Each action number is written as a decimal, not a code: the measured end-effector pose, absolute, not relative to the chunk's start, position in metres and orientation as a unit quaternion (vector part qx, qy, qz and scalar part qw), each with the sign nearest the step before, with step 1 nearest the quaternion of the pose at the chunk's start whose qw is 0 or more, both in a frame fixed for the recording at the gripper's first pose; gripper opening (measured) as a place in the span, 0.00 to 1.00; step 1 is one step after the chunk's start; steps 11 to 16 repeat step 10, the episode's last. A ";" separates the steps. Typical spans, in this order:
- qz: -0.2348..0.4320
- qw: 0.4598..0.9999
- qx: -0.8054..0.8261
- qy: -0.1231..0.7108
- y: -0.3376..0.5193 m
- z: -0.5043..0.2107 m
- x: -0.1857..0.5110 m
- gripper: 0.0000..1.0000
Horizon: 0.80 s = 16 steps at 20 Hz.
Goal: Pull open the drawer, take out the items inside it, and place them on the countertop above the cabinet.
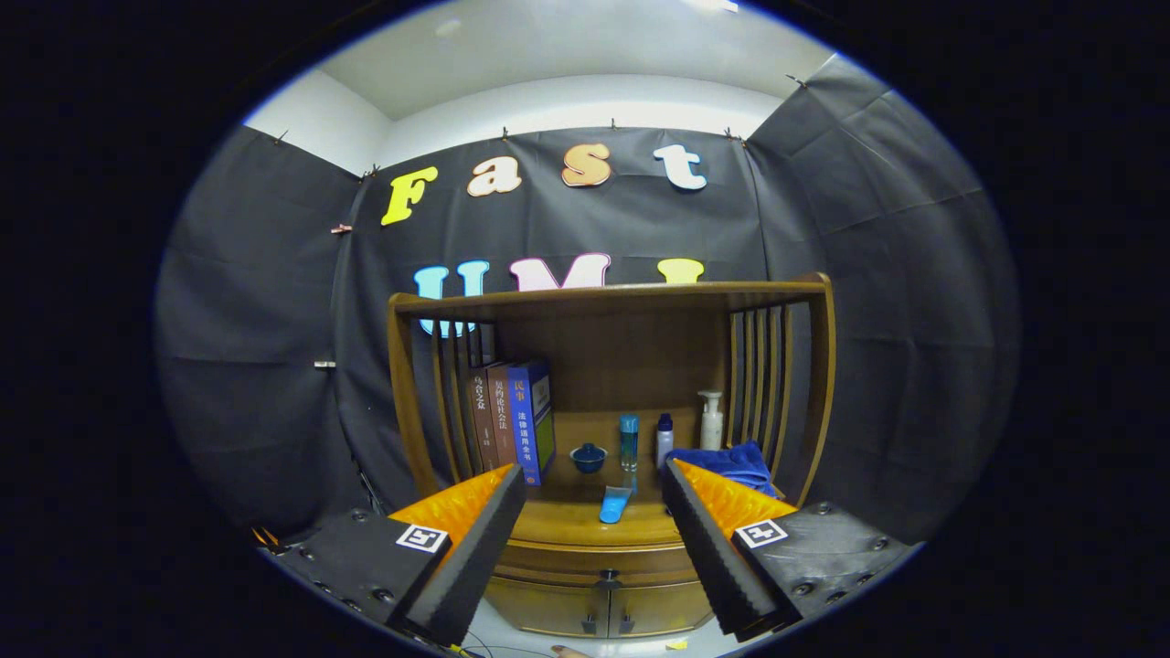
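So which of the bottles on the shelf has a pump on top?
The white bottle, farthest toward the blue cloth by the side slats. The other two, the teal bottle and the blue-capped bottle, have plain caps. The tool is open, well short of them.

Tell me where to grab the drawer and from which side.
Take the small dark knob at the middle of the drawer front, just under the countertop. Come straight in from the front: it's the only part sticking out, and the drawer probably pulls out towards the camera. The gripper is open, fingers spread wide, short of the cabinet.
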<state>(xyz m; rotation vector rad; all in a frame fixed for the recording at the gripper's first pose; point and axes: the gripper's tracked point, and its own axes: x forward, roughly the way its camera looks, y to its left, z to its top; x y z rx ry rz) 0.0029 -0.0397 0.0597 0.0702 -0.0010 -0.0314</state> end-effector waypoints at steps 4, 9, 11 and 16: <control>-0.013 0.999 0.036 -0.007 -0.036 0.072 -0.011 0.98; -0.010 0.999 0.033 -0.009 -0.031 0.074 -0.018 0.98; -0.009 0.999 0.033 -0.008 -0.031 0.075 -0.019 0.98; -0.009 0.999 0.033 -0.008 -0.031 0.075 -0.019 0.98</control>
